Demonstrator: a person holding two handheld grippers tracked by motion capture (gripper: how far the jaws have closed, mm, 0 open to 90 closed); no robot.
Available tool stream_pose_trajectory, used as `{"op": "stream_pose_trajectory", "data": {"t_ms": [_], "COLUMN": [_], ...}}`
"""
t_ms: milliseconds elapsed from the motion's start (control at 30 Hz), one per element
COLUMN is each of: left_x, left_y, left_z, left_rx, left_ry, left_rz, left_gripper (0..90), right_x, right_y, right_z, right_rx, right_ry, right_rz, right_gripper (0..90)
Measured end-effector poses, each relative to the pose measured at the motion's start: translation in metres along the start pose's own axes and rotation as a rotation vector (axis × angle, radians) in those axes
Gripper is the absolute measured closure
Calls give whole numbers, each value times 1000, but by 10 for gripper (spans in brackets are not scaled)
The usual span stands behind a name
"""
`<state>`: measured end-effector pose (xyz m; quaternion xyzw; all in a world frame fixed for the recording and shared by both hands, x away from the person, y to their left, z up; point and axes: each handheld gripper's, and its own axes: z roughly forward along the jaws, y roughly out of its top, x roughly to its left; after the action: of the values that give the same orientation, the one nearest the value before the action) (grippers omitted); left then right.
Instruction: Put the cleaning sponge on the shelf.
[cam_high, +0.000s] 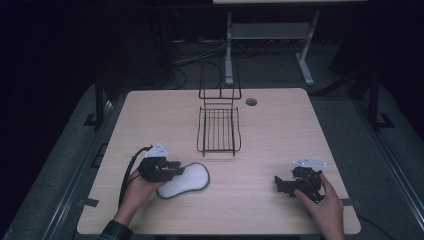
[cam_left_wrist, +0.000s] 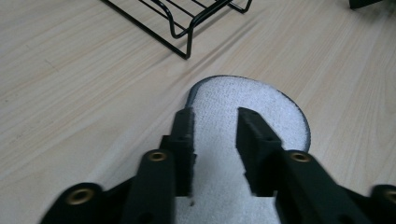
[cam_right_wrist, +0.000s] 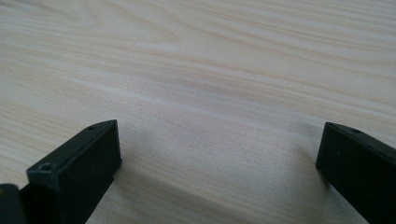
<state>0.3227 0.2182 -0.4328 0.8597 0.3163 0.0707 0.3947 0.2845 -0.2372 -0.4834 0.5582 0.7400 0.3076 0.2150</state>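
The left gripper (cam_left_wrist: 215, 126) has its jaws parted over a white insole (cam_left_wrist: 247, 112), not pinching it. The insole lies flat on the wooden table (cam_high: 280, 130), just in front of a black wire rack (cam_high: 218, 130). The right gripper (cam_high: 285, 185), jaws wide apart and empty, rests well to the rack's right.

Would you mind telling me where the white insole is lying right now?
In the high view, the white insole lies flat on the table's near left part, under the left gripper and before the wire rack.

Dim surroundings, evenly lit table (cam_high: 280, 130).
Background black from 9 to 3 o'clock; gripper views sharp ahead, jaws blurred at 6 o'clock.
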Motion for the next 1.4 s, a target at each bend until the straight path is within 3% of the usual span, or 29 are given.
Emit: {"op": "stream_pose_trajectory", "data": {"t_ms": [300, 433, 667, 967, 1400], "left_x": [12, 16, 19, 14, 8], "left_y": [-2, -3, -5, -7, -9], "left_z": [7, 12, 19, 26, 31], "left_rx": [44, 65, 88, 132, 177], "left_ry": [-59, -72, -109, -158, -137], "left_rz": [33, 62, 87, 104, 150], "left_gripper": [227, 150, 130, 127, 125], "right_x": [0, 0, 0, 0, 0], "right_y": [0, 0, 0, 0, 0], "right_z": [0, 0, 0, 0, 0], "right_rx": [0, 0, 0, 0, 0], "right_ry": [0, 0, 0, 0, 0], "right_rz": [0, 0, 0, 0, 0], "right_gripper": [0, 0, 0, 0, 0]}}
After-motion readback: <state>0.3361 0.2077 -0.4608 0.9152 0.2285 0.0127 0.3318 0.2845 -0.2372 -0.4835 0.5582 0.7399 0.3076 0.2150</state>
